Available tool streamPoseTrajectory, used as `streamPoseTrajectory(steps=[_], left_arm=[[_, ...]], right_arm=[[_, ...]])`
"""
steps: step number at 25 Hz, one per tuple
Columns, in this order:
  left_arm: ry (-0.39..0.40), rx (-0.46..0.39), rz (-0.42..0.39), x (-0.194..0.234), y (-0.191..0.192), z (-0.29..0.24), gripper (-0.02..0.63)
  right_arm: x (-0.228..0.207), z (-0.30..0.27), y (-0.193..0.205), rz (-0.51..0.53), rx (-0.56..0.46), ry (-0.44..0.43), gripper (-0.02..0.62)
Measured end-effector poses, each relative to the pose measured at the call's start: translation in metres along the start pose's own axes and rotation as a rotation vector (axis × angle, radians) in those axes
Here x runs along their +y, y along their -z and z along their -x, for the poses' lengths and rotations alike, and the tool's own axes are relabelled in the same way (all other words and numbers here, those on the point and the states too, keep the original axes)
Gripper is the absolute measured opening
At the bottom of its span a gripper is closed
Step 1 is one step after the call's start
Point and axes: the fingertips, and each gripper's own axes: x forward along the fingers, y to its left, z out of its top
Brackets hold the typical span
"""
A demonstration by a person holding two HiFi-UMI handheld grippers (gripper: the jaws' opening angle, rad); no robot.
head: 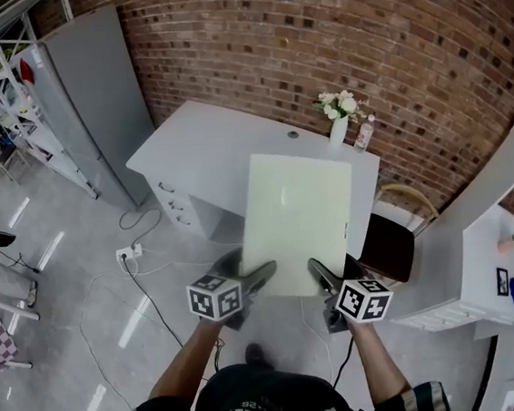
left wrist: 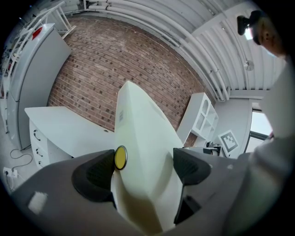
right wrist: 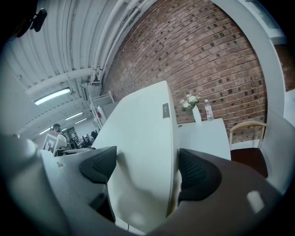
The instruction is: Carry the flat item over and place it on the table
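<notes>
Grey floor [head: 84, 300] lies open underfoot, with a power strip [head: 127, 253] and its loose cables off to the left, between the person and the table. Close in, the left gripper [head: 262, 272] [left wrist: 145, 166] and the right gripper [head: 316, 267] [right wrist: 147, 168] sit side by side at the near edge of a board [head: 299, 214], one by each near corner. Each gripper's own view shows its jaws closed onto the board from both faces, black pads pressed against it, the gap no wider than the sheet itself. A small yellow disc [left wrist: 120, 157] on the left gripper's left jaw touches the board's surface.

That board [left wrist: 143, 133] [right wrist: 143, 129] is held in the air, stretching away from the person. It is a thin, flat rectangle, pale cream and plain, with a small grey label [right wrist: 165, 110] near one long edge. From above, its far end overlaps the front right part of the white table [head: 206, 151]; how high it hangs over the top I cannot tell.

Most of the tabletop is bare. A vase of flowers [head: 339, 118] and a bottle [head: 364, 136] stand at its far right corner, against the brick wall [head: 312, 30]. Just right of the table a chair [head: 385, 246] is tucked in, and a white shelf [head: 502, 275] closes off that side. A tall grey cabinet [head: 104, 97] stands beyond the table's left end
</notes>
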Motion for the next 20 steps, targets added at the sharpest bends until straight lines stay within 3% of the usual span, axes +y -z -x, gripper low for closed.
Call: streamPoseTrajectory(steps=[9, 20], left_arm=[[0.018, 0.009, 0.001, 0.045, -0.016, -0.003, 0.402], [0.020, 0.023, 0.028, 0.087, -0.030, -0.035, 0.400]], right_arm=[[0.012, -0.043, -0.002, -0.020, -0.005, 0.021, 0.417], [-0.004, -0.093, -0.015, -0.016, 0.013, 0.028, 0.416]])
